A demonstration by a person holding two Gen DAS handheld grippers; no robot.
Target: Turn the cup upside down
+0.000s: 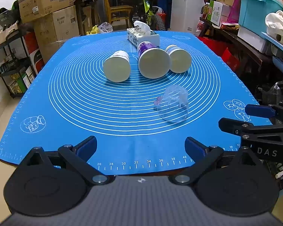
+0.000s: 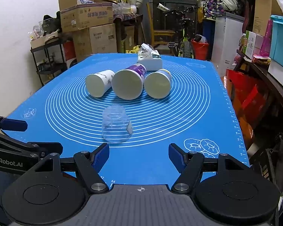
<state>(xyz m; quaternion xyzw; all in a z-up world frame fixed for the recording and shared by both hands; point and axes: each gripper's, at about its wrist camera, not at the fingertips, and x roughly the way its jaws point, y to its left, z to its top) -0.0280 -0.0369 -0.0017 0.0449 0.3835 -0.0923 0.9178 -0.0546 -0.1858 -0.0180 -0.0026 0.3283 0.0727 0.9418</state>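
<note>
A clear plastic cup (image 1: pixel 173 105) stands mouth down on the blue mat (image 1: pixel 75 113), right of centre; it also shows in the right wrist view (image 2: pixel 116 124). Three paper cups stand mouth down behind it: a white one (image 1: pixel 117 66), a purple one (image 1: pixel 153 60) and a blue-banded one (image 1: pixel 179 58). My left gripper (image 1: pixel 140 148) is open and empty near the mat's front edge. My right gripper (image 2: pixel 138 157) is open and empty just in front of the clear cup, and shows in the left wrist view (image 1: pixel 249 118).
A tissue box (image 1: pixel 143 34) sits at the far end of the mat. Cardboard boxes (image 1: pixel 47 3), a black shelf rack (image 1: pixel 13 60), a bicycle (image 1: pixel 151 9) and a white freezer (image 1: pixel 186 7) surround the table. Cluttered shelves (image 1: pixel 264 28) run along the right.
</note>
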